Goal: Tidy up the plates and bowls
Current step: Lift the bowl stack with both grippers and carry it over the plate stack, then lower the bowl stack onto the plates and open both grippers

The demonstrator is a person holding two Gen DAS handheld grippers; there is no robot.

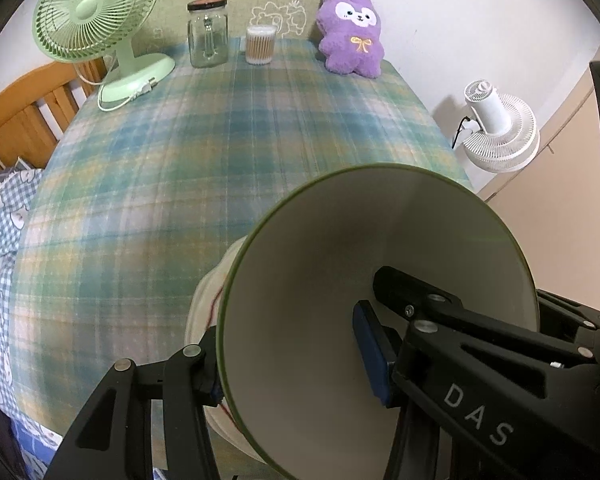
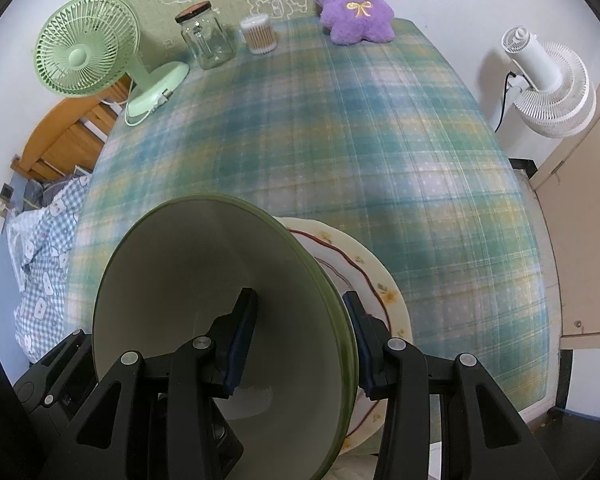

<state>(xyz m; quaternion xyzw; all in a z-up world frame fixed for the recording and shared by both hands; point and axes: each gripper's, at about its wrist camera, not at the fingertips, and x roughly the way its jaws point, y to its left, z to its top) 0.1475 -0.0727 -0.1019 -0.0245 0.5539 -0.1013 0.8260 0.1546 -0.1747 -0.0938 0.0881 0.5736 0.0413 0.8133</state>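
Above the near edge of the green plaid tablecloth [image 2: 380, 140], the left gripper [image 1: 296, 364] clamps one wall of a green-rimmed cream ceramic bowl [image 2: 172, 280], the right gripper [image 2: 300, 344] clamps the opposite wall, and a cream floral-edged plate [image 2: 384, 292] lies just beneath.

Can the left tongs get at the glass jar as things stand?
Probably not: the left tongs are shut on the green bowl's wall, and the glass jar stands at the far table edge.
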